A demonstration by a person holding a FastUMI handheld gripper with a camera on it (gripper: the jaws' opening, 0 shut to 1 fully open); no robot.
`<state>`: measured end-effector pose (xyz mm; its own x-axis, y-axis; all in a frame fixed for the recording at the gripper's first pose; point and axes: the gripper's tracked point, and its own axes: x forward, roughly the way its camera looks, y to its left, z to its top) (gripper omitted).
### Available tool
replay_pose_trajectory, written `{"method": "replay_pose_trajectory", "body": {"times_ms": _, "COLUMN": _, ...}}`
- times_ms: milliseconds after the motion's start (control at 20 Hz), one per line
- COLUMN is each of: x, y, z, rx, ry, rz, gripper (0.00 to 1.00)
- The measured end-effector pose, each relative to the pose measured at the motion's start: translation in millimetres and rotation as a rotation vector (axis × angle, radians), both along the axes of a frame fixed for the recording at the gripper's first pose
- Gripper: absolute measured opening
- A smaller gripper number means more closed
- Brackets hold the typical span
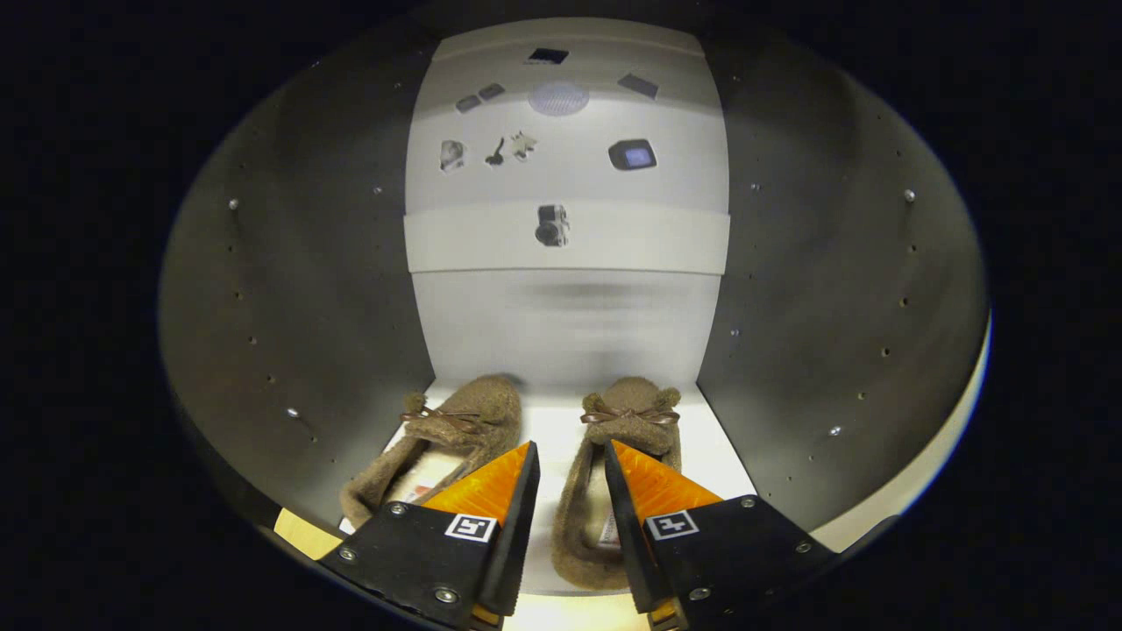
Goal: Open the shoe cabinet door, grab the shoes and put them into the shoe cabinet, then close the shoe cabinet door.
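Note:
Two brown fuzzy slippers with small bows lie side by side on the white floor point(549, 431) of the shoe cabinet, toes toward the back. The left slipper point(465, 419) lies just ahead of my left finger. The right slipper point(633, 410) lies partly under my right finger, and its left side wall runs into the gap between the fingers. My gripper point(570, 445) is open. White floor shows between the left finger and that side wall, so the fingers are not pressing on it.
Dark side walls of the cabinet, left point(333, 307) and right point(815, 307), close in on both sides. The pale back wall point(570, 329) carries a horizontal band and several small stickers. A light wooden edge point(298, 532) shows at the front left.

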<state>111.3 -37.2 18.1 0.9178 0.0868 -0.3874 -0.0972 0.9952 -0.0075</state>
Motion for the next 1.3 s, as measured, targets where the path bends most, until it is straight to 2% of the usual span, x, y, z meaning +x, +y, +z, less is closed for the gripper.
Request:
{"method": "replay_pose_trajectory", "body": {"times_ms": 250, "x": -39.9, "y": 11.9, "z": 42.6, "rx": -0.006, "ry": -0.093, "rz": 0.011, "gripper": 0.48}}
{"method": "replay_pose_trajectory", "body": {"times_ms": 550, "x": -106.5, "y": 21.7, "z": 90.9, "rx": -0.004, "ry": -0.209, "rz": 0.01, "gripper": 0.52}}
{"method": "replay_pose_trajectory", "body": {"times_ms": 900, "x": -180.0, "y": 26.6, "z": 114.6, "rx": -0.037, "ry": -0.25, "rz": 0.011, "gripper": 0.6}}
{"method": "replay_pose_trajectory", "body": {"times_ms": 1300, "x": -265.6, "y": 22.6, "z": 137.1, "rx": -0.017, "ry": -0.288, "rz": 0.006, "gripper": 0.65}}
